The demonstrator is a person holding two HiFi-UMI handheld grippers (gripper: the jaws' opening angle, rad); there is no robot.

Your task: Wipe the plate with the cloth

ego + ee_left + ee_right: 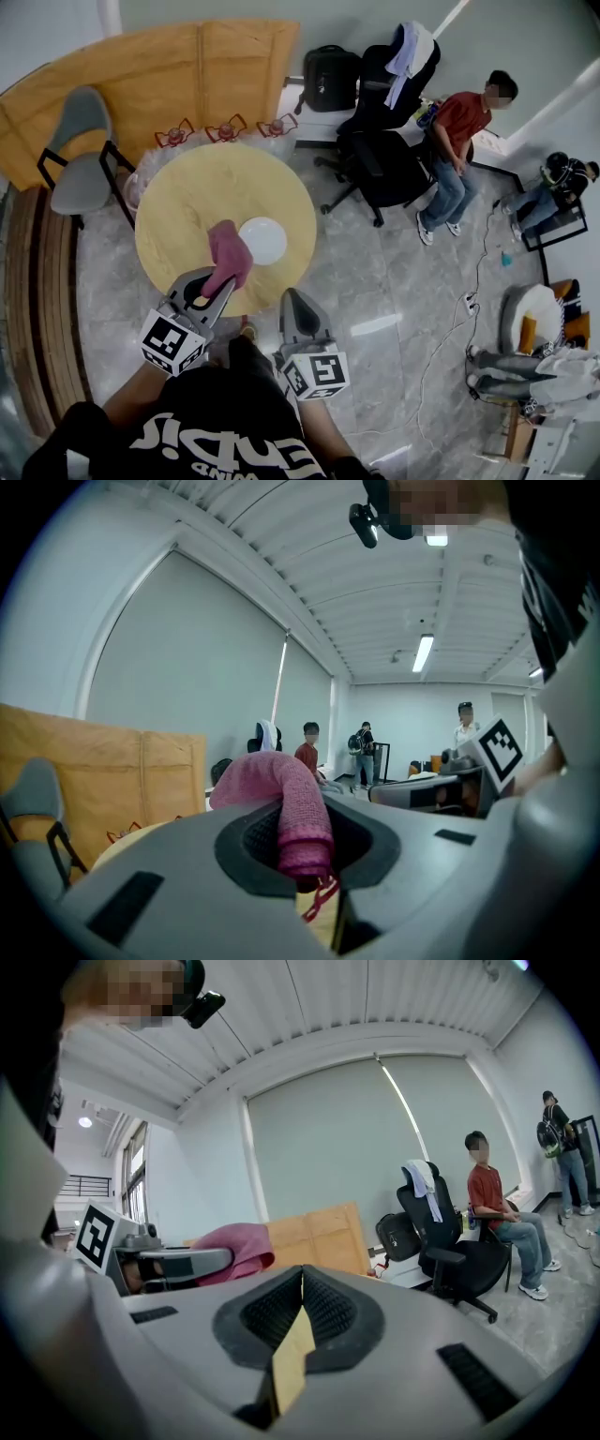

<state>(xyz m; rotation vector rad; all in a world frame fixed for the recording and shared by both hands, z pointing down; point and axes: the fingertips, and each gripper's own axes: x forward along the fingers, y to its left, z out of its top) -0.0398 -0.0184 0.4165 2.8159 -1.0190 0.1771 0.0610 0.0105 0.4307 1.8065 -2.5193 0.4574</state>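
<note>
A white plate (pixel 263 240) lies on the round wooden table (pixel 187 202), near its front right. My left gripper (pixel 208 288) is shut on a pink cloth (pixel 230 255), which hangs over the table's front edge just left of the plate. In the left gripper view the cloth (pixel 291 813) is pinched between the jaws and droops over them. My right gripper (pixel 292 309) hovers off the table's front edge, below the plate. Its jaws are shut with nothing between them in the right gripper view (pixel 302 1309).
A grey chair (pixel 80 155) stands left of the table. Three small red-framed objects (pixel 225 129) sit at the table's far edge. A black office chair (pixel 384 141) and seated people (pixel 455 150) are to the right. A wooden bench (pixel 150 75) curves behind.
</note>
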